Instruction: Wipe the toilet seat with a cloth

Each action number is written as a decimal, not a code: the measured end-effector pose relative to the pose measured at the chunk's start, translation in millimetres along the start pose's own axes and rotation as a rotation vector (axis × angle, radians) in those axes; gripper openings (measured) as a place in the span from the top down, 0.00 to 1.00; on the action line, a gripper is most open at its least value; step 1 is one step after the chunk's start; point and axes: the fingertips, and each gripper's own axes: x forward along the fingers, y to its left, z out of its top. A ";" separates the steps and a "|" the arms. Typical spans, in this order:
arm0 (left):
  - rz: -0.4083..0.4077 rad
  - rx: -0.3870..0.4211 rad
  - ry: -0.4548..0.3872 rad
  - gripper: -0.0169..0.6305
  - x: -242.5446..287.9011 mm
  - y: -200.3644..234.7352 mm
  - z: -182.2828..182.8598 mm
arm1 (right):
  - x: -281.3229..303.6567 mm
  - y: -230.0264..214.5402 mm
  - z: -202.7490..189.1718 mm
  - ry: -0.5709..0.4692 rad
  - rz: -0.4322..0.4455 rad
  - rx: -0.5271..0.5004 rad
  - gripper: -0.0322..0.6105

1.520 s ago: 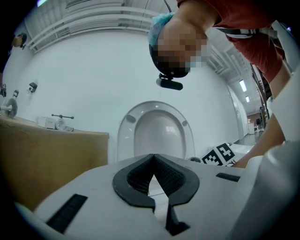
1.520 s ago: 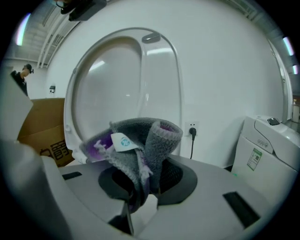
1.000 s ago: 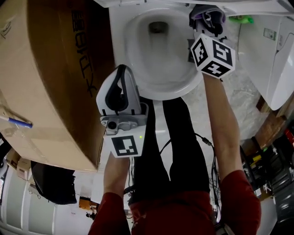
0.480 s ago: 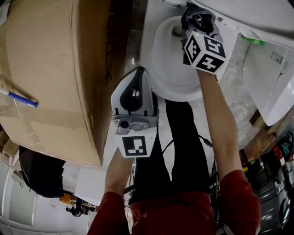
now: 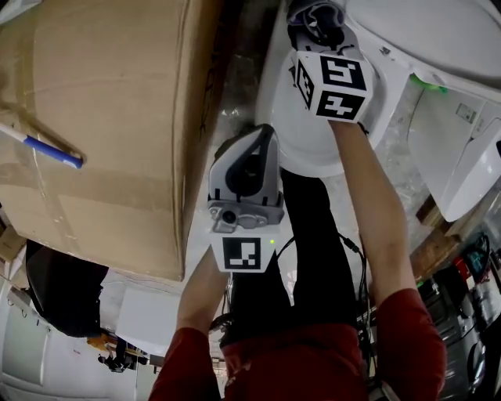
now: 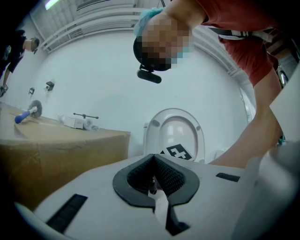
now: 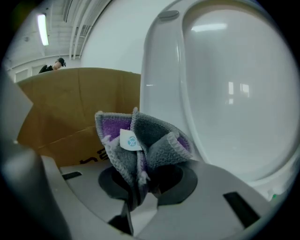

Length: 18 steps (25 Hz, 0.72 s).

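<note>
My right gripper (image 5: 316,17) is shut on a bunched grey and purple cloth (image 7: 140,143), held at the back of the white toilet bowl (image 5: 313,145). The cloth (image 5: 313,14) sits close to the raised seat and lid (image 7: 225,93), which fill the right of the right gripper view. Whether it touches them I cannot tell. My left gripper (image 5: 258,133) is shut with nothing in it, and hangs in front of the bowl's near rim. In the left gripper view its jaws (image 6: 152,159) point level at the upright seat (image 6: 173,133).
A large cardboard box (image 5: 94,133) stands close on the toilet's left, with a blue-handled tool (image 5: 47,149) lying on it. A white unit (image 5: 470,149) and a small green object (image 5: 428,81) are to the right. The person's legs (image 5: 305,258) stand before the bowl.
The right gripper with the cloth has swept left across the back of the bowl and rolled. The left gripper has drifted slightly toward the bowl. The head view has swung left.
</note>
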 end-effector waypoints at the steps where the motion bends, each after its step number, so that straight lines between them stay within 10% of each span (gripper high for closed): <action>1: -0.004 0.001 -0.003 0.95 0.0 0.0 3.5 | -1.7 1.4 2.2 0.006 0.000 0.001 0.83; 18: -0.017 0.006 -0.047 0.95 15.3 -3.0 82.5 | -82.2 2.2 161.3 -0.215 -0.043 -0.240 0.83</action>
